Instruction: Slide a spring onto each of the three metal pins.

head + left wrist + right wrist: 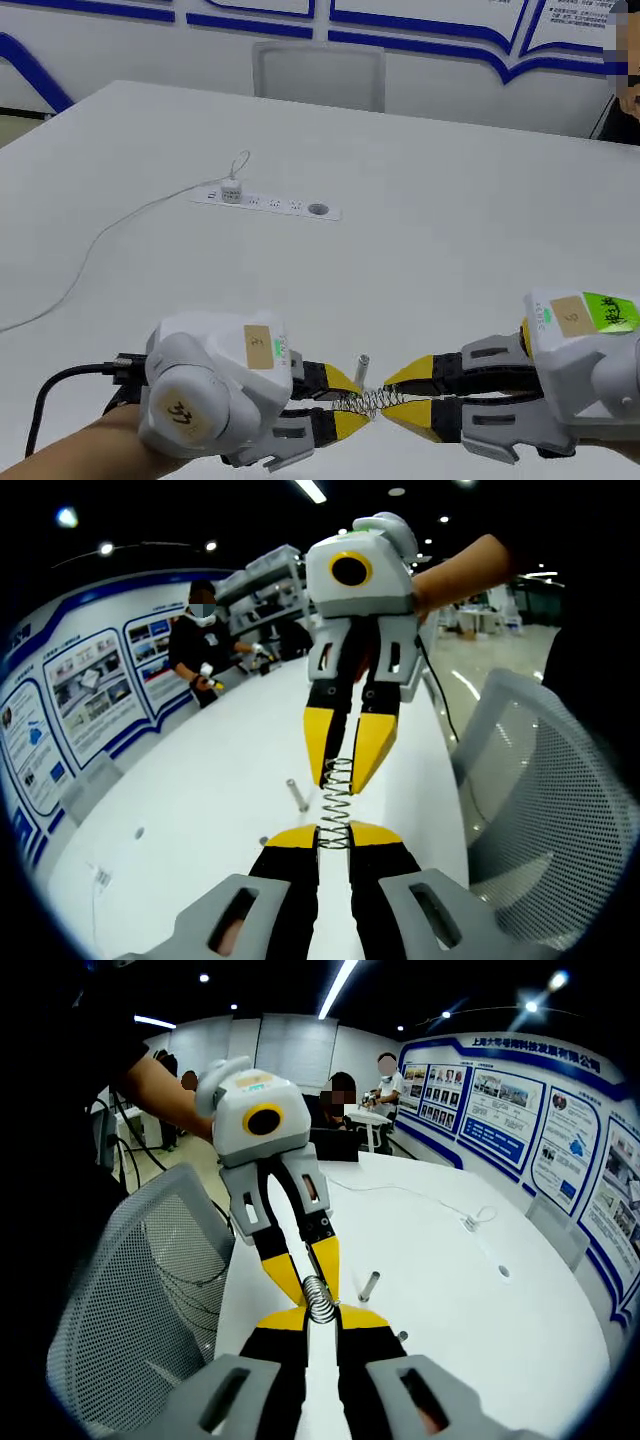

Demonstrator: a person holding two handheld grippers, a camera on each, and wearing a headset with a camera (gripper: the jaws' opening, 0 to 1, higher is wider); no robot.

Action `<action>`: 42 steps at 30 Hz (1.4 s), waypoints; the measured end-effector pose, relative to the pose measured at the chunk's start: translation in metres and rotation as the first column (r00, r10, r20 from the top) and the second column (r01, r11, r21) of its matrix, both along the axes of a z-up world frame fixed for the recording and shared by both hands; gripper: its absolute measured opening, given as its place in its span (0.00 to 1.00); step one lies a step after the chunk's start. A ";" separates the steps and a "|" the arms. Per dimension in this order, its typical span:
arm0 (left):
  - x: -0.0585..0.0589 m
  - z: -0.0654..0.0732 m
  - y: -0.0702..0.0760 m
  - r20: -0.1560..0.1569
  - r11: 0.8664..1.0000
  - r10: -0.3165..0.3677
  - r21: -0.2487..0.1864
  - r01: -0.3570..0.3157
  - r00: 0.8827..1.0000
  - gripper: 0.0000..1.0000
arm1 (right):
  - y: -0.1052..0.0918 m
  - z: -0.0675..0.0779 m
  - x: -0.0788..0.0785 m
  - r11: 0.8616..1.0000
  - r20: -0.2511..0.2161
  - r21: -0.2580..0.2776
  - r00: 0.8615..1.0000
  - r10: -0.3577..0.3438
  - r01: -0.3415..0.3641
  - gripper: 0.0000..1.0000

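right now the left gripper [357, 402] and the right gripper [391, 397] are meeting tip to tip low over the white table [450, 230], just on the person's side of one metal pin [362, 367] that is standing upright on the table. the spring [372, 403] is stretching level between the two grippers, one end in each, and it is hanging just nearer the person than the pin, apart from it and not threaded on it. in the left gripper view the left gripper [335, 836] is squeezing its yellow jaws onto the near end of the spring [337, 802], while the right gripper [343, 778] is pinching the far end; the pin [297, 794] is standing just left of the spring. in the right gripper view the right gripper [320, 1318] is clamping its jaws around the spring [318, 1298], seen nearly end on, and the left gripper [308, 1278] is reaching in from above and gripping the other end, with the pin [369, 1286] just to the right. a small metal piece [402, 1336] is lying near the pin; what it is cannot be told. well beyond the pin a white power strip [268, 202] is lying on the table, its cable [110, 232] trailing away to the left.
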State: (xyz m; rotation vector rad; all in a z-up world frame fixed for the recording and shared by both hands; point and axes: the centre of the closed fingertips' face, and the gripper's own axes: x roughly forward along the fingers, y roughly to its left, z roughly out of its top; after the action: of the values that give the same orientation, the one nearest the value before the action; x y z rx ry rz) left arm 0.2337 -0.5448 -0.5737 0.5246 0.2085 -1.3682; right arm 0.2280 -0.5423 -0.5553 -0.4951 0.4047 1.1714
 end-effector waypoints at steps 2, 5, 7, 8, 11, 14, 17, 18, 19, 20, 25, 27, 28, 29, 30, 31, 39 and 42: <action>0.000 -0.001 0.000 -0.002 1.000 0.001 0.001 -0.001 1.000 0.09 | 0.001 0.001 -0.001 1.000 -0.004 0.005 1.000 0.000 0.000 0.10; -0.001 -0.001 -0.001 -0.006 1.000 0.000 0.000 0.000 1.000 0.09 | 0.003 0.003 -0.002 1.000 -0.019 0.024 1.000 0.000 0.001 0.11; -0.001 -0.002 -0.001 -0.005 1.000 0.000 0.000 0.000 1.000 0.09 | 0.003 0.002 -0.002 1.000 -0.024 0.023 1.000 -0.006 0.007 0.11; -0.001 -0.002 -0.001 -0.012 1.000 0.003 -0.005 -0.003 1.000 0.09 | 0.003 0.003 -0.002 0.999 -0.028 0.031 1.000 -0.011 0.012 0.11; 0.000 -0.002 -0.001 -0.019 1.000 0.007 -0.015 -0.007 1.000 0.09 | 0.003 0.003 -0.002 0.999 -0.039 0.045 0.999 -0.025 0.027 0.11; 0.000 -0.001 -0.002 -0.026 1.000 0.010 -0.023 -0.010 1.000 0.09 | 0.004 0.005 -0.001 0.998 -0.047 0.060 0.998 -0.032 0.034 0.11; 0.001 0.000 -0.002 -0.028 0.999 0.012 -0.029 -0.013 1.000 0.09 | 0.005 0.008 -0.001 0.996 -0.056 0.079 0.998 -0.036 0.040 0.11; 0.001 0.001 -0.002 -0.030 0.999 0.014 -0.034 -0.015 0.999 0.09 | 0.006 0.009 0.000 0.996 -0.057 0.084 0.998 -0.036 0.041 0.11; 0.001 0.001 -0.002 -0.032 0.999 0.016 -0.037 -0.017 0.999 0.09 | 0.006 0.010 0.000 0.995 -0.061 0.091 0.997 -0.038 0.043 0.11; 0.001 0.001 -0.002 -0.035 0.999 0.017 -0.040 -0.018 0.999 0.09 | 0.007 0.010 0.000 0.994 -0.066 0.097 0.997 -0.040 0.047 0.11; 0.001 0.002 -0.004 -0.040 0.999 0.020 -0.049 -0.022 0.999 0.09 | 0.012 0.017 0.001 0.986 -0.094 0.153 0.994 -0.052 0.066 0.12; 0.000 0.002 -0.005 -0.036 0.999 0.020 -0.047 -0.022 0.999 0.09 | 0.013 0.017 0.001 0.987 -0.089 0.146 0.995 -0.049 0.062 0.11; 0.001 0.001 -0.004 -0.039 0.999 0.022 -0.046 -0.024 0.999 0.09 | 0.013 0.016 0.001 0.989 -0.083 0.135 0.995 -0.051 0.062 0.11; 0.001 0.001 -0.004 -0.040 0.999 0.025 -0.047 -0.027 0.999 0.09 | 0.014 0.016 0.001 0.989 -0.076 0.132 0.996 -0.051 0.061 0.11; 0.001 0.001 -0.004 -0.043 0.998 0.025 -0.048 -0.027 0.999 0.09 | 0.015 0.016 0.001 0.989 -0.079 0.135 0.995 -0.053 0.064 0.11; 0.001 0.001 -0.004 -0.042 0.999 0.024 -0.047 -0.026 0.999 0.09 | 0.015 0.016 0.001 0.988 -0.082 0.137 0.995 -0.055 0.065 0.11; 0.000 -0.002 -0.003 -0.044 0.998 0.031 -0.044 -0.033 0.999 0.09 | 0.017 0.014 0.003 0.985 -0.118 0.138 0.989 -0.088 0.104 0.11; -0.002 0.000 -0.004 -0.135 0.993 0.062 -0.096 -0.075 0.989 0.10 | 0.017 0.015 0.003 0.984 -0.118 0.138 0.988 -0.097 0.113 0.11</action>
State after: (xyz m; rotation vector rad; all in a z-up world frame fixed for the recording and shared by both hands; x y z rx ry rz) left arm 0.2321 -0.5485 -0.5740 0.3402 0.2609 -1.3399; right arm 0.2310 -0.5248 -0.5398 -0.2799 0.4328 1.1197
